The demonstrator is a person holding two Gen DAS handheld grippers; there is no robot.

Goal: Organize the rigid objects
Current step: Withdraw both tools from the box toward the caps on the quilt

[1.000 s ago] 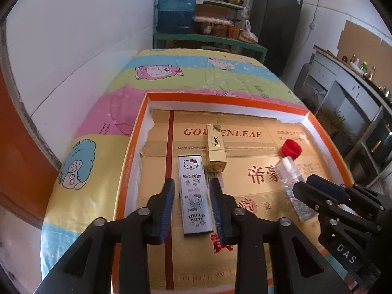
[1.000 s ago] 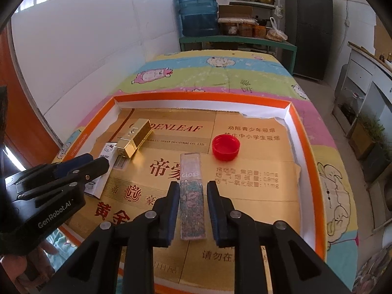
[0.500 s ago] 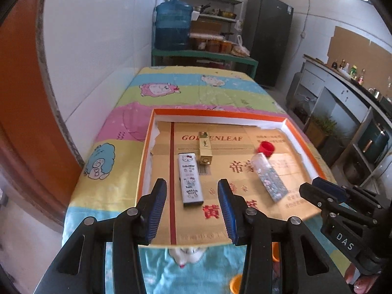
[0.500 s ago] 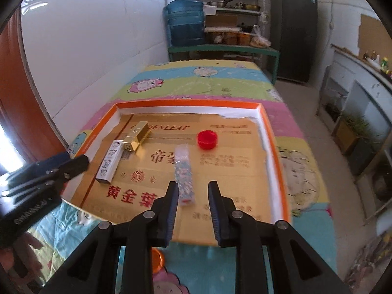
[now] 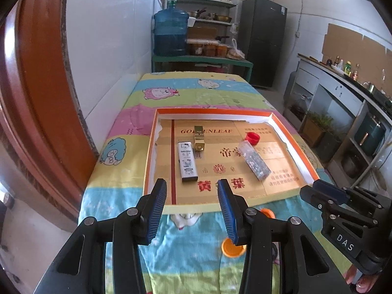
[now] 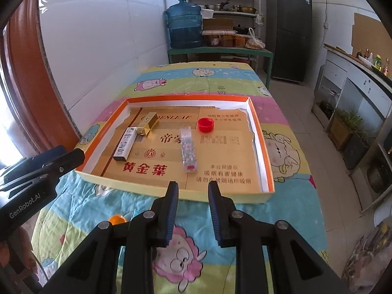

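An orange-rimmed shallow box (image 5: 291,137) (image 6: 265,152) lies on the bed. In it lie a white Hello Kitty box (image 5: 187,161) (image 6: 125,143), a gold box (image 5: 199,138) (image 6: 148,122), a clear glitter tube (image 5: 253,160) (image 6: 188,149) and a red cap (image 5: 252,138) (image 6: 205,125). My left gripper (image 5: 192,210) is open and empty, held back above the box's near edge. My right gripper (image 6: 192,210) is open and empty, also short of the near edge. Each gripper shows in the other's view, the right one (image 5: 343,205) and the left one (image 6: 41,169).
Two orange caps (image 5: 232,248) (image 5: 265,212) lie on the cartoon-print blanket (image 6: 220,85) before the box; one shows in the right wrist view (image 6: 117,219). A white wall runs along the left. A shelf with a blue water jug (image 5: 170,33) stands beyond the bed. Cabinets are at right.
Both grippers have pulled back and up from the box, leaving the Hello Kitty box and the glitter tube lying in it. The left jaws have widened.
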